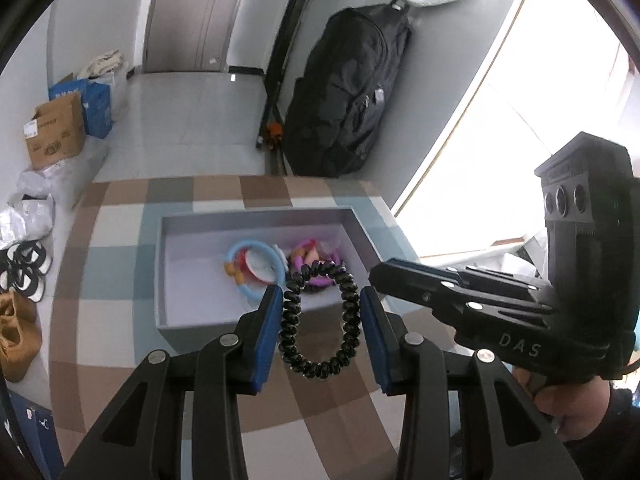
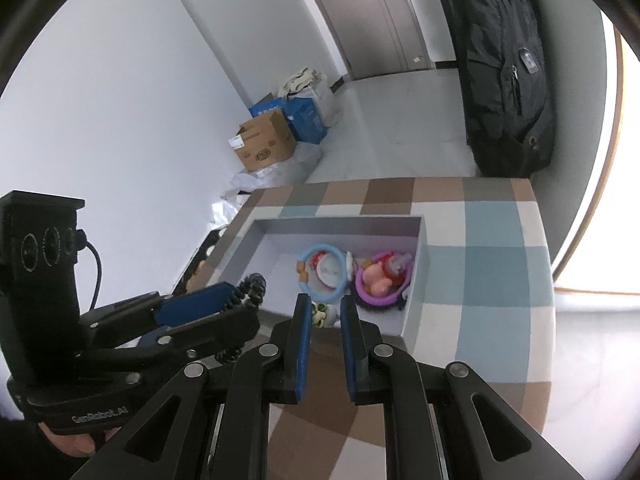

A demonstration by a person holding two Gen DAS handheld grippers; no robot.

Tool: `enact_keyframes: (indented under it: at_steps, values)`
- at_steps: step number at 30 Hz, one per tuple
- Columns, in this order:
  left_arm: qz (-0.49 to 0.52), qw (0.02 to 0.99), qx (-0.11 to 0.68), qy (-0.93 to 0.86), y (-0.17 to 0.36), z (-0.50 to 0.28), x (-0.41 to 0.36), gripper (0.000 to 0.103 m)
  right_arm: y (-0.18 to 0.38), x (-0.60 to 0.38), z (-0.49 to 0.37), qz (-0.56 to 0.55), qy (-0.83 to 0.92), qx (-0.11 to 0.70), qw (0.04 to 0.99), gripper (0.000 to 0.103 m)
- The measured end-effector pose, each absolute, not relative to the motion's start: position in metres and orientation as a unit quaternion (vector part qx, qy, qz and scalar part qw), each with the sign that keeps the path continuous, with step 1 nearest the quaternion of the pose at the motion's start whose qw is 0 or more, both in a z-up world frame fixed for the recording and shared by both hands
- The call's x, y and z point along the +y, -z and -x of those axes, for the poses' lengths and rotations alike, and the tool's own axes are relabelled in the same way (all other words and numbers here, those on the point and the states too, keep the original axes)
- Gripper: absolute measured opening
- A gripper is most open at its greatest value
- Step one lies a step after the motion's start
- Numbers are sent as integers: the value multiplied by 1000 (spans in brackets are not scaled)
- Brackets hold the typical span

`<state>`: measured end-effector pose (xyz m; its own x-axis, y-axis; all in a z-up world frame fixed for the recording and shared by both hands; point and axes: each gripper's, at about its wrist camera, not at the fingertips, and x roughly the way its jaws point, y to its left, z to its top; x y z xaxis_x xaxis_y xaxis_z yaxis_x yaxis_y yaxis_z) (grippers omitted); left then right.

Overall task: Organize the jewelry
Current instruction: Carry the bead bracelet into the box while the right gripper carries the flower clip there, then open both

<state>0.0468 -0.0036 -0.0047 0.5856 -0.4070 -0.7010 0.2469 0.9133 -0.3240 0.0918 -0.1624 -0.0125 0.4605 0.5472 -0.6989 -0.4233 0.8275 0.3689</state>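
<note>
The black coil bracelet [image 1: 319,320] hangs pinched between the pads of the left claw [image 1: 320,304], above the near wall of the grey tray [image 1: 256,216] on the checked worktop [image 1: 120,240]; a blue ring [image 1: 256,276] and a purple ring [image 1: 316,276] lie inside; the right claw [image 2: 325,312] is slightly spread, holding nothing.

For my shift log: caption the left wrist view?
Left gripper holds black coil bracelet above grey tray.

You are in a lived-in home room: a grey interior door [image 1: 188,16], a black backpack [image 1: 348,92] against the wall, brown and blue cardboard boxes [image 1: 68,120] on the tiled floor [image 1: 192,120], a checked tablecloth surface [image 1: 112,280].
</note>
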Motion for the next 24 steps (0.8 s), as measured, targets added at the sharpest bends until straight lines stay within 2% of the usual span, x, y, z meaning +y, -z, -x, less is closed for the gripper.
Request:
enact_keyframes:
  at_steps: [20,24]
  values:
    - [159,864,447,170,23,-96,15,34,15,-160,-130,-123,-274,433,850,14]
    - [181,854,454,176,26,-104,18,38,18,-160,-135,-134,-273,439,845,15]
